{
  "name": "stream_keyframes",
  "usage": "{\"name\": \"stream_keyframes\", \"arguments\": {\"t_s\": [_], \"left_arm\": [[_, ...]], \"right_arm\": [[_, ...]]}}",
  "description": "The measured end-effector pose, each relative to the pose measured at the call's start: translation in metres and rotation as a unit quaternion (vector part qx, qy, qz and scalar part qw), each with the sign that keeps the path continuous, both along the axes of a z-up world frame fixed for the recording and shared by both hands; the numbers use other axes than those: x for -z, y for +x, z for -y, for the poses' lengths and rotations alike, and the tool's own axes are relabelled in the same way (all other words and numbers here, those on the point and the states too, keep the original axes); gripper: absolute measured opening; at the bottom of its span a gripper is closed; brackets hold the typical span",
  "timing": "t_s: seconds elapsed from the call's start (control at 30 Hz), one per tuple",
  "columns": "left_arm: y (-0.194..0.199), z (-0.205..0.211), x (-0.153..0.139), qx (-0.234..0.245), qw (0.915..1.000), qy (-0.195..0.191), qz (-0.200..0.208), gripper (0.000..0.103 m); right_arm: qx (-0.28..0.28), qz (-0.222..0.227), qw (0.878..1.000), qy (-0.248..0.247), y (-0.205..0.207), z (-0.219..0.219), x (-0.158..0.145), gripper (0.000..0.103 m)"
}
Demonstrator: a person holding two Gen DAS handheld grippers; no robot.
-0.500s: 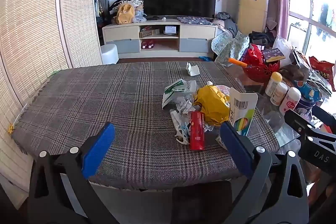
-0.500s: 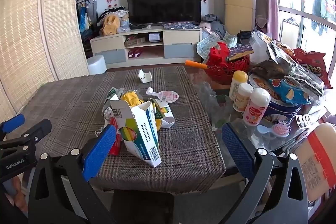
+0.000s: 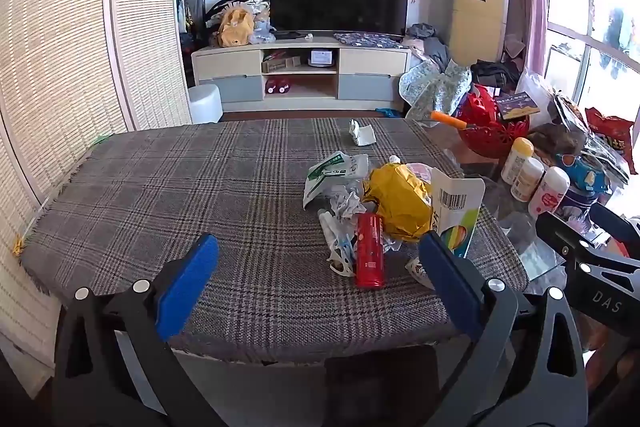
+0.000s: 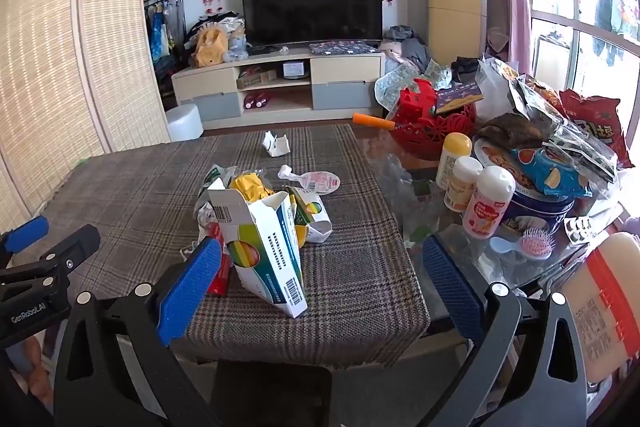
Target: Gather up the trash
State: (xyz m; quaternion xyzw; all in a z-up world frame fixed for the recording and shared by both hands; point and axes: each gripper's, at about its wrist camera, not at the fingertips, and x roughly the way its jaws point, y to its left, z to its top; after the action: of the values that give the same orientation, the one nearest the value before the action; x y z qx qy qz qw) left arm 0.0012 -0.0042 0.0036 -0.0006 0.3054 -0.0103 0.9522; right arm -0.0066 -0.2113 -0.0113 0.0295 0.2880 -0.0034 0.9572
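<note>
A heap of trash is lying on the plaid tablecloth [image 3: 160,195] ahead of my tongs: a red tube [image 3: 369,250], crumpled yellow paper [image 3: 400,203] and an open white carton [image 4: 264,251] are sitting bunched together, with a small crumpled scrap [image 3: 361,135] lying farther off, well apart. I am holding the left gripper [image 3: 320,283] spread wide and empty, the heap lying just beyond its right finger. I am holding the right gripper [image 4: 320,283] equally wide and empty, with the carton standing between its fingers but untouched.
</note>
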Motion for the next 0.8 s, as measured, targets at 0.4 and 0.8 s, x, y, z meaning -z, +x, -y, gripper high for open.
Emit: {"name": "stream_keyframes", "arguments": {"t_s": [0.4, 0.8], "left_arm": [[-0.0005, 0.0009, 0.0036, -0.001, 1.0000, 0.001, 0.000, 0.095], [-0.0003, 0.0013, 0.0045, -0.001, 1.0000, 0.001, 0.000, 0.095]], "right_arm": [[0.001, -0.001, 1.000, 0.003, 0.0005, 0.0025, 0.0002, 0.101], [0.001, -0.002, 1.000, 0.004, 0.0006, 0.0034, 0.0004, 0.101]]}}
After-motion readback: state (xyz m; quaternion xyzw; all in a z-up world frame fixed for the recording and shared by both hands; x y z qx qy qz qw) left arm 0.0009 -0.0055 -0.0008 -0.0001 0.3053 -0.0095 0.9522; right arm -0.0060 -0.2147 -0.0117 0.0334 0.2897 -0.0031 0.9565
